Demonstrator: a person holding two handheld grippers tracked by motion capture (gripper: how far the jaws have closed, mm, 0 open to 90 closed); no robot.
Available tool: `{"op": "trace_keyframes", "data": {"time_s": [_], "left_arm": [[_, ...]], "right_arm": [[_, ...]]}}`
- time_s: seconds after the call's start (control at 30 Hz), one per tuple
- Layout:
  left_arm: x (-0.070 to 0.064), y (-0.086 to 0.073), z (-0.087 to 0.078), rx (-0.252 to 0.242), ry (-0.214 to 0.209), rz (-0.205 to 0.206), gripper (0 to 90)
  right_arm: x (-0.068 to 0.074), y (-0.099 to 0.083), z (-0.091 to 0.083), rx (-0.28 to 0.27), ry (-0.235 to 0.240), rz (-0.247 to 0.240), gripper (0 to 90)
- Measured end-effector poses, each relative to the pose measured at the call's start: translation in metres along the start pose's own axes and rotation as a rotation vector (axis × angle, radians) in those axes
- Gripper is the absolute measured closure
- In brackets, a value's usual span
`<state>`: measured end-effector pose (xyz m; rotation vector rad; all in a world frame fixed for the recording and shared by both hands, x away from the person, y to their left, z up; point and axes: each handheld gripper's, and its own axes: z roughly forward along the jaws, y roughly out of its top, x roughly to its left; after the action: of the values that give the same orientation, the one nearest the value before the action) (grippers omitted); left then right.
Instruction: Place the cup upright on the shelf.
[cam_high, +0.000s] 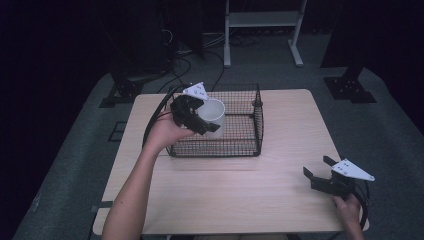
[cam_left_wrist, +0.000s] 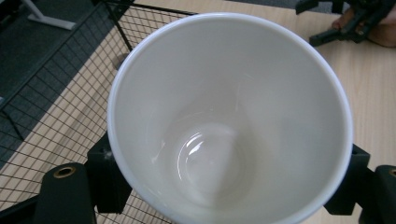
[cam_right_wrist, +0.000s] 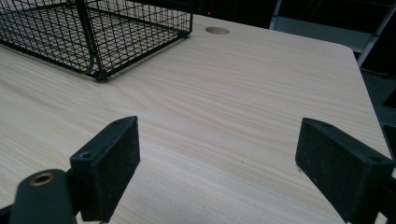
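A person's left gripper (cam_high: 200, 116) holds a white ceramic cup (cam_high: 212, 116), jaws clamped on opposite sides of its wall, over the left half of a black wire basket (cam_high: 250, 148) at about 11 o'clock on the wooden surface (cam_high: 235, 190). The step in hand looks like moving the cup at the basket (going in or coming out, I cannot tell). The cup stands upright, mouth up, long axis vertical. The right gripper (cam_high: 320, 168) rests at 4 o'clock, jaws wide and empty. Next calls for keeping it level, clear of the rim.
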<state>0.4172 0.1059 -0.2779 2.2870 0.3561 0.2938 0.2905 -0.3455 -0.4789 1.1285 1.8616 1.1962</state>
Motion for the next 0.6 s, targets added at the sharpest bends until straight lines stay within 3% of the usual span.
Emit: {"op": "trace_keyframes", "data": {"time_s": [0.33, 0.6], "left_arm": [[0.016, 0.004, 0.010, 0.020, 0.004, -0.013, 21.2], [0.032, 0.004, 0.018, 0.004, 0.001, -0.039, 21.3]], "right_arm": [[0.000, 0.000, 0.000, -0.001, 0.003, 0.000, 13.1], [-0.001, 0.000, 0.000, -0.004, 0.007, 0.000, 13.1]]}}
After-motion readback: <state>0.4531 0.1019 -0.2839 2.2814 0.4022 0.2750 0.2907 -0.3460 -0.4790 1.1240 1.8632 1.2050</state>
